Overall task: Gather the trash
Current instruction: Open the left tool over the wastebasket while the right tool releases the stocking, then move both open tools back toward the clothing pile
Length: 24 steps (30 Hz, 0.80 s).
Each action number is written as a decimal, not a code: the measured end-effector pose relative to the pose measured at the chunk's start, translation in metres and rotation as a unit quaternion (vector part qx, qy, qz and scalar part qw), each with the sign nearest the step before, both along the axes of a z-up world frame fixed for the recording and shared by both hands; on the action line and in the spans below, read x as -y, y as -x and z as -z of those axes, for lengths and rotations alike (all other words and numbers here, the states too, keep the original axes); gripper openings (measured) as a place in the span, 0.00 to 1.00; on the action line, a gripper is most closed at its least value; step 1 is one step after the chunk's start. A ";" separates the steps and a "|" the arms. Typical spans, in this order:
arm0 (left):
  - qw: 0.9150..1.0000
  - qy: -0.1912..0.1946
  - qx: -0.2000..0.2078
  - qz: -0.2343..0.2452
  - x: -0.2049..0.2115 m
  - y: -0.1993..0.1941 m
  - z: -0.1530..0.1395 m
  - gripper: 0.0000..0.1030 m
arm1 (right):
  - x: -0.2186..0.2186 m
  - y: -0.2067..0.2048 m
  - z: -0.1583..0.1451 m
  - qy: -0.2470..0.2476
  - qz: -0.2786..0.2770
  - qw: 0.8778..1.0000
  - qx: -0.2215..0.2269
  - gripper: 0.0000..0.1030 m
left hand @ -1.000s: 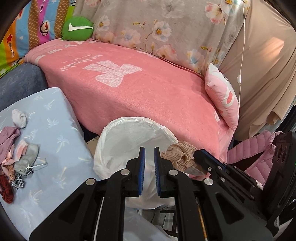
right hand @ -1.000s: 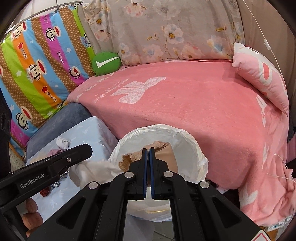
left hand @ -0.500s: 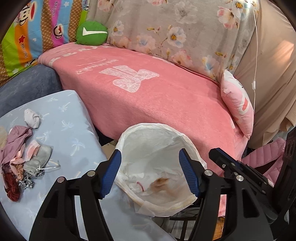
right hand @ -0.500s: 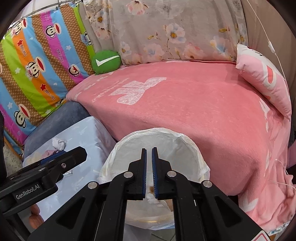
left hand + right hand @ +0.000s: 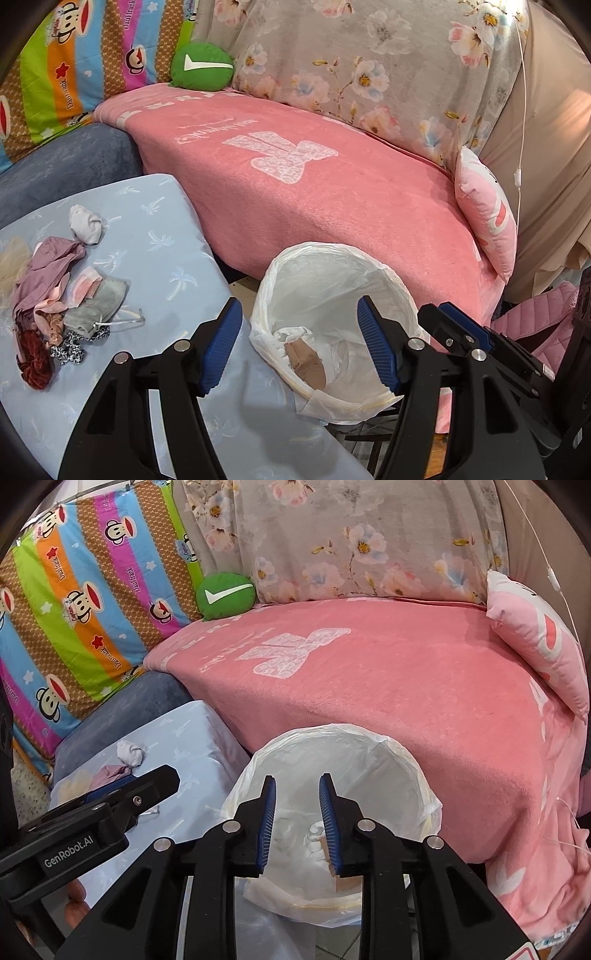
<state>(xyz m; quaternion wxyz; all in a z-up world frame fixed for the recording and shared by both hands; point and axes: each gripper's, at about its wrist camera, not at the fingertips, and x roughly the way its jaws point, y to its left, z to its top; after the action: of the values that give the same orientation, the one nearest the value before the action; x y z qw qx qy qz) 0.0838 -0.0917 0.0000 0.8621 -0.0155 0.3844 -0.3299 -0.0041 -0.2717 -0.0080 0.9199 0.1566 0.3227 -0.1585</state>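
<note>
A bin lined with a white plastic bag (image 5: 332, 266) (image 5: 406, 760) stands between the light blue table (image 5: 162, 258) and the pink sofa. A tan stocking-like scrap (image 5: 306, 363) and white crumpled bits (image 5: 317, 840) lie in its bottom. My left gripper (image 5: 299, 343) hangs open over the bin's near rim, nothing between its blue pads. My right gripper (image 5: 297, 823) is over the bin too; its jaws are opening and nothing is held between them. A heap of small cloth scraps (image 5: 55, 295) and a white wad (image 5: 85, 223) (image 5: 129, 754) lie on the table's left part.
The pink blanket covers the sofa (image 5: 314, 184) behind the bin, with a pink cushion (image 5: 487, 218) at its right end and a green round cushion (image 5: 201, 66) at the back. A pink quilted jacket (image 5: 532, 332) lies at the right. The left gripper's body (image 5: 92, 827) crosses the right wrist view.
The left gripper went from shut to wide open. The right gripper let go of the tan cloth, which now lies in the bin, and its jaws have parted. Both views slid left.
</note>
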 end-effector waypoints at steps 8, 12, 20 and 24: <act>1.000 0.003 -0.008 -0.021 -0.021 -0.003 0.002 0.63 | -0.023 -0.001 0.001 0.005 -0.017 1.000 -0.005 0.33; 0.999 0.006 -0.014 -0.038 -0.036 -0.005 0.006 0.67 | -0.035 -0.004 0.001 0.004 -0.028 1.000 -0.006 0.34; 0.997 0.002 -0.020 -0.073 -0.069 -0.011 0.015 0.68 | -0.061 -0.013 0.003 0.008 -0.048 0.999 -0.012 0.34; 0.996 0.002 -0.023 -0.089 -0.087 -0.014 0.019 0.68 | -0.075 -0.017 0.005 0.009 -0.057 0.998 -0.014 0.38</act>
<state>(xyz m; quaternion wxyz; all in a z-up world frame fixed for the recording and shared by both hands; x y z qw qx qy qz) 0.0979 -0.0043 -0.0187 0.8789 -0.0590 0.4006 -0.2520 0.0127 -0.1962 -0.0125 0.9243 0.1275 0.3421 -0.1108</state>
